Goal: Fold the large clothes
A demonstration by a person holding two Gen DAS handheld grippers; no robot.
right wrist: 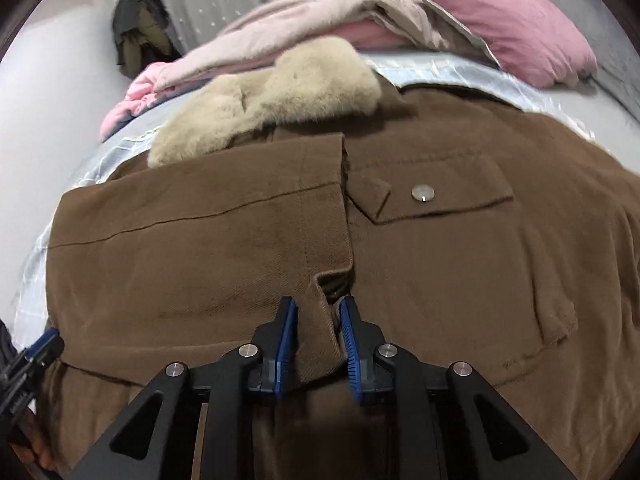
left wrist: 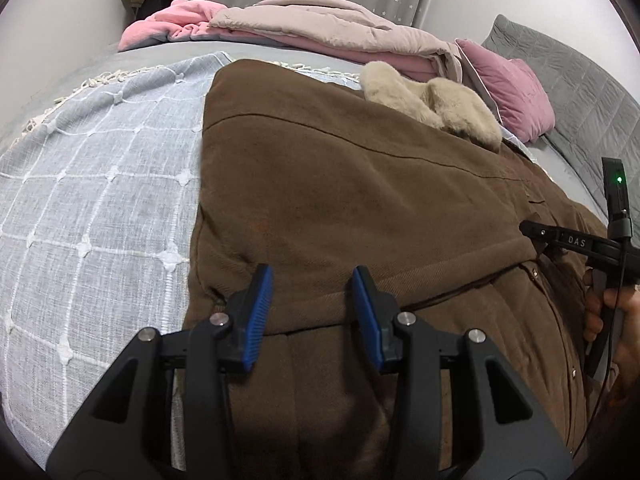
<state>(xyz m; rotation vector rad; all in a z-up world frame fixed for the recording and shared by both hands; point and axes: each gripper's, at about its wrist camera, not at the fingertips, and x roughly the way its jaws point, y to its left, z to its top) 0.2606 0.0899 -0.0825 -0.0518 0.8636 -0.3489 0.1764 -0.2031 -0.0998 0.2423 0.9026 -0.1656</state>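
Brown coat (right wrist: 200, 248) edge within right claw (right wrist: 318, 334), nearly clenched; left claw (left wrist: 312, 300) wide, released.

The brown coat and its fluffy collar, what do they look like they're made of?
The brown coat looks like a thick matte woven cloth, perhaps wool blend or brushed cotton: fine diagonal ribbing shows and it holds soft, bulky folds. Its collar seems to be beige fur, probably fake: long, dense, fuzzy pile. The pocket snap looks like shiny metal.
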